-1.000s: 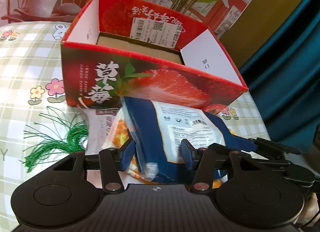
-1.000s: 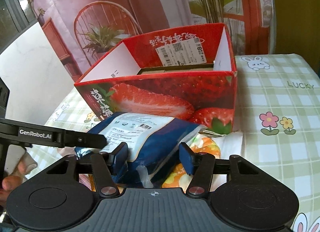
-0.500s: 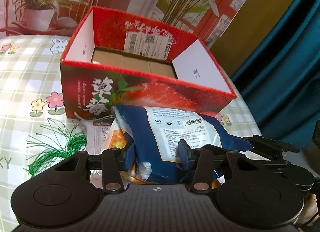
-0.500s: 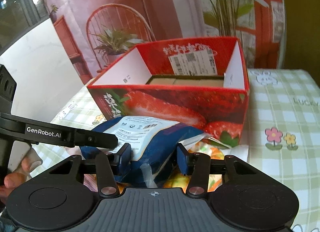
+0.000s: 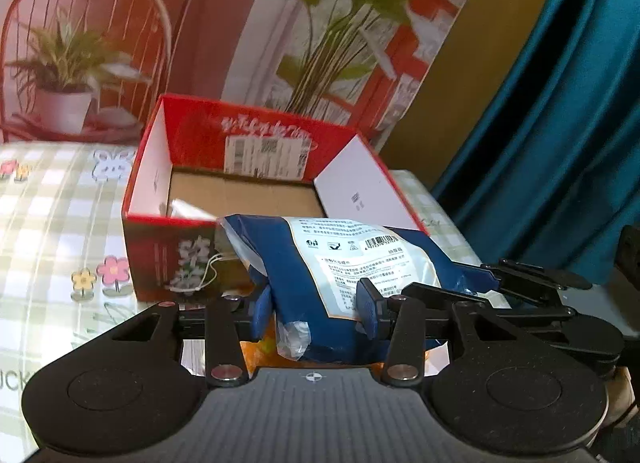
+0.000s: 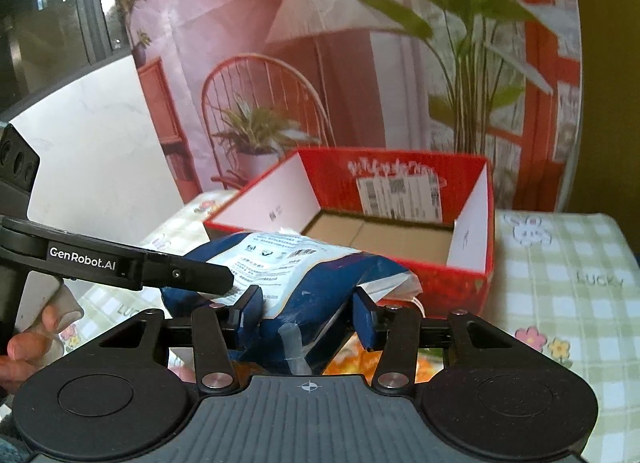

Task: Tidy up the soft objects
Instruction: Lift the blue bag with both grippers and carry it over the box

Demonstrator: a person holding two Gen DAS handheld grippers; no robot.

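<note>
A soft blue and white package (image 5: 340,263) hangs in the air in front of the red strawberry box (image 5: 248,183). My left gripper (image 5: 316,303) is shut on one end of the package. My right gripper (image 6: 308,315) is shut on the other end of the same package (image 6: 296,275). The open box (image 6: 400,231) shows a bare cardboard floor and a shipping label on its far wall. The package's far edge sits level with the box's near rim. An orange printed pack (image 6: 352,359) lies on the table under the package. The left gripper's arm (image 6: 120,263) crosses the right wrist view.
The table carries a green checked cloth (image 5: 52,223) with flowers and rabbits. A backdrop with printed plants and a chair (image 6: 280,103) stands behind the box. A teal curtain (image 5: 560,123) hangs at the right. A person's fingers (image 6: 28,347) show at the left.
Both grippers closed a little onto the package and lifted it off the table. It now hangs near the box's rim, and the box floor shows more.
</note>
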